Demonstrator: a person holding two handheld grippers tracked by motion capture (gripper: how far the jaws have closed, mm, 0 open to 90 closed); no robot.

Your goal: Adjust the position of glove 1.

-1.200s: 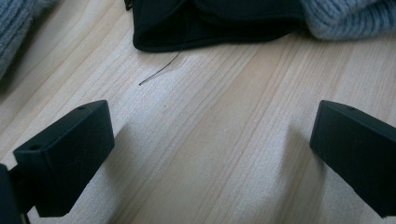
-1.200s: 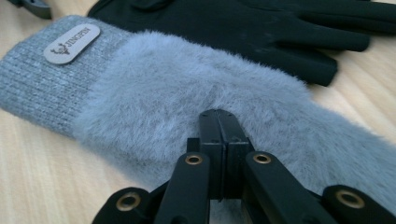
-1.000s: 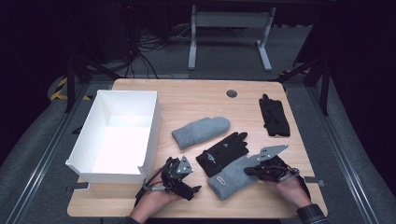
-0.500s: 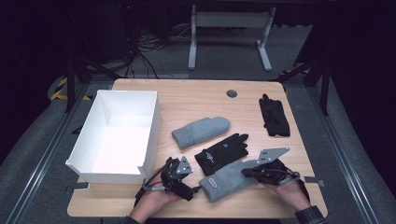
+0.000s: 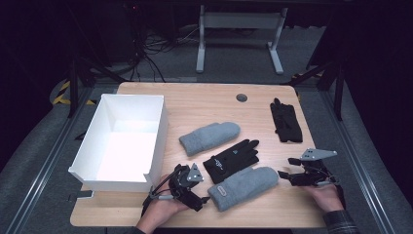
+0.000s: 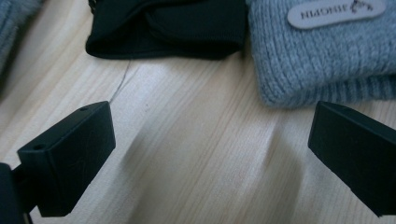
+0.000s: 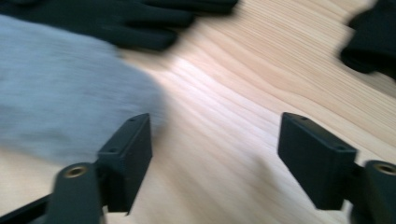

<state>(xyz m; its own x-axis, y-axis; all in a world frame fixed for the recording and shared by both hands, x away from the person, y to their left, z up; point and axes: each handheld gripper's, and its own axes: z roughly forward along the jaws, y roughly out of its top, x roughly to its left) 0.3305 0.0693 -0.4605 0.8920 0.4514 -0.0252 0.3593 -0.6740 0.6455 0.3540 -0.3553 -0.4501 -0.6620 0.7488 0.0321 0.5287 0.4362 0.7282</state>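
Two grey mittens and two black gloves lie on the wooden table (image 5: 195,105). The near grey mitten (image 5: 243,184) lies flat at the front, its labelled cuff (image 6: 322,51) just beyond my left gripper (image 5: 203,197), which stands open over bare wood (image 6: 210,149). A black glove (image 5: 231,158) lies right behind that mitten, its cuff (image 6: 163,28) ahead of the left jaws. My right gripper (image 5: 286,168) sits just right of the mitten's rounded tip (image 7: 60,112). Its jaws have just been opening and hold nothing (image 7: 215,158).
A white open box (image 5: 158,141) stands at the left of the table. The other grey mitten (image 5: 209,136) lies mid-table, and the second black glove (image 5: 286,122) at the far right, also seen as a blur (image 7: 373,46). Table legs and cables stand beyond the far edge.
My right gripper has let go of the near grey mitten's tip, opened and pulled back to the right. The mitten now lies flat. The left gripper has stayed put.
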